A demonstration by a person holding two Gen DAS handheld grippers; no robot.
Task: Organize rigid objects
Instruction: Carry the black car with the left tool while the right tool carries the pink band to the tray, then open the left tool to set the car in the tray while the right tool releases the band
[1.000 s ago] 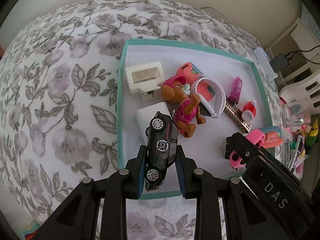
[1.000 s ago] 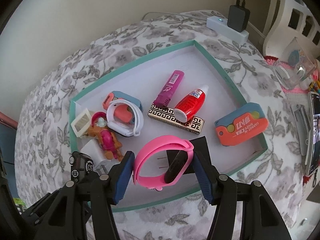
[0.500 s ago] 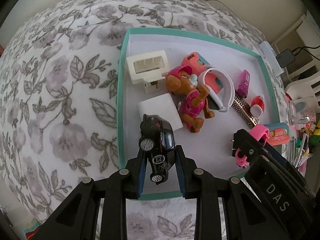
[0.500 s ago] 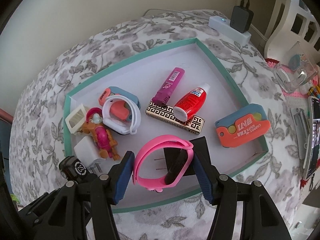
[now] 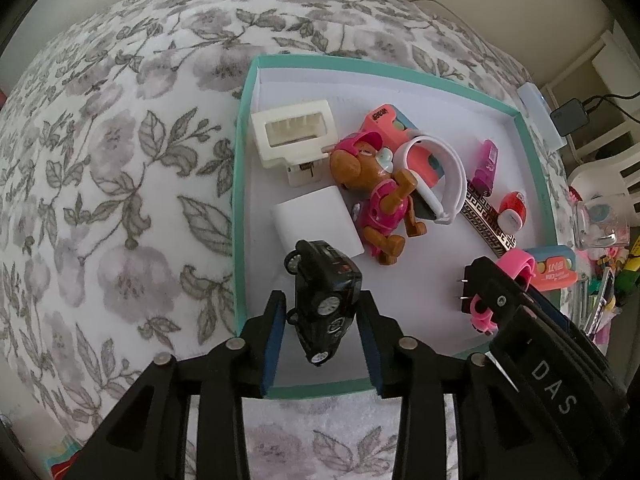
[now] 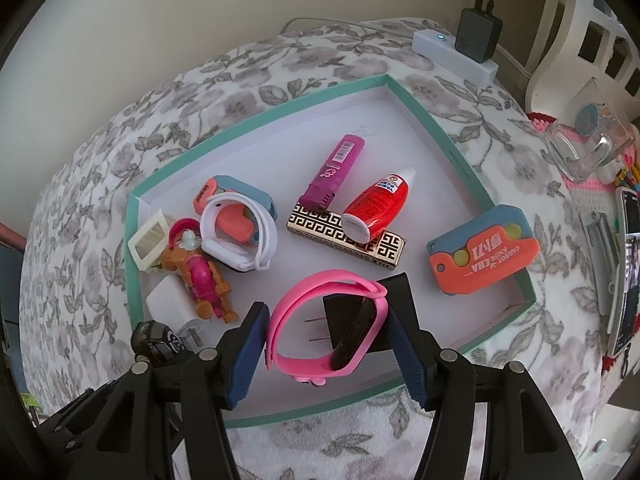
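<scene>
Left wrist view. We see the left gripper (image 5: 322, 332) over the near edge of the tray (image 5: 240, 184), its jaws set wide. The car (image 5: 326, 300) sits tilted between the blue pads (image 5: 274, 338); a gap shows on each side, so we cannot tell whether either pad touches it. Just ahead of the car lies the white block (image 5: 316, 226). Farther ahead, toward the left, lies the cream clip (image 5: 294, 132). Ahead and slightly right lies the dog figure (image 5: 378, 196), touching the white band (image 5: 444, 178) and the coral case (image 5: 386, 118) beyond it. To the right, the right gripper (image 5: 500, 292) enters the view carrying the pink band (image 5: 518, 266) beside the black plug (image 5: 472, 284). The tray rests on a floral cloth (image 5: 100, 160).

Right wrist view. We see the right gripper (image 6: 326, 340) holding the pink band (image 6: 320, 324) at moderate width; the right pad (image 6: 404, 348) presses the band, while a narrow gap shows at the left pad. The black plug (image 6: 360, 308) lies on the tray floor behind the band, prongs pointing left. Ahead lies the gold bar (image 6: 348, 236), with the red bottle (image 6: 374, 208) resting across it and the purple tube (image 6: 334, 172) touching its far edge. Ahead to the right sits the orange case (image 6: 484, 256) against the tray wall (image 6: 460, 152). Ahead to the left lie the white band (image 6: 244, 236), the dog figure (image 6: 200, 276) and the cream clip (image 6: 150, 242). At the near left, the car (image 6: 158, 340) shows between the fingers of the left gripper.
</scene>
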